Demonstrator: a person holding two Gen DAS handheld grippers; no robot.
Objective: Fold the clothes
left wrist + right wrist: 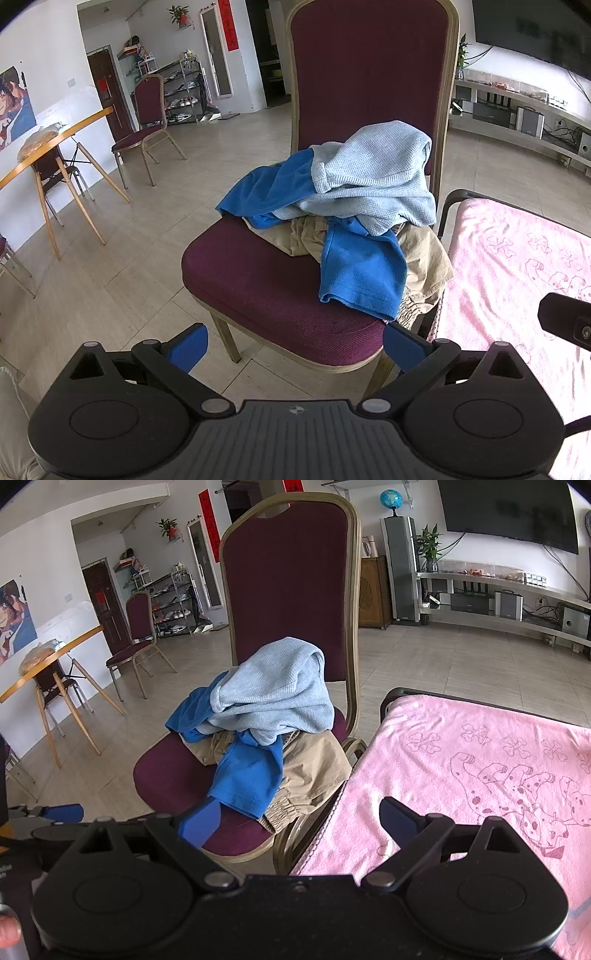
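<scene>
A pile of clothes lies on a maroon chair (258, 280): a light blue waffle-knit top (373, 173) on top, a bright blue shirt (358, 273) under it, and tan shorts (424, 266) at the bottom. My left gripper (295, 347) is open and empty, in front of the chair's front edge. In the right wrist view the same light blue top (273, 690), blue shirt (247, 779) and tan shorts (314, 771) lie on the chair (166, 775). My right gripper (299, 819) is open and empty, over the gap between the chair and the pink-covered surface (480, 760).
A pink patterned towel covers a black-framed surface (517, 258) right of the chair. A wooden table (55, 136) and another maroon chair (147, 110) stand at the left. A TV stand (517, 598) runs along the right wall. Tiled floor lies between.
</scene>
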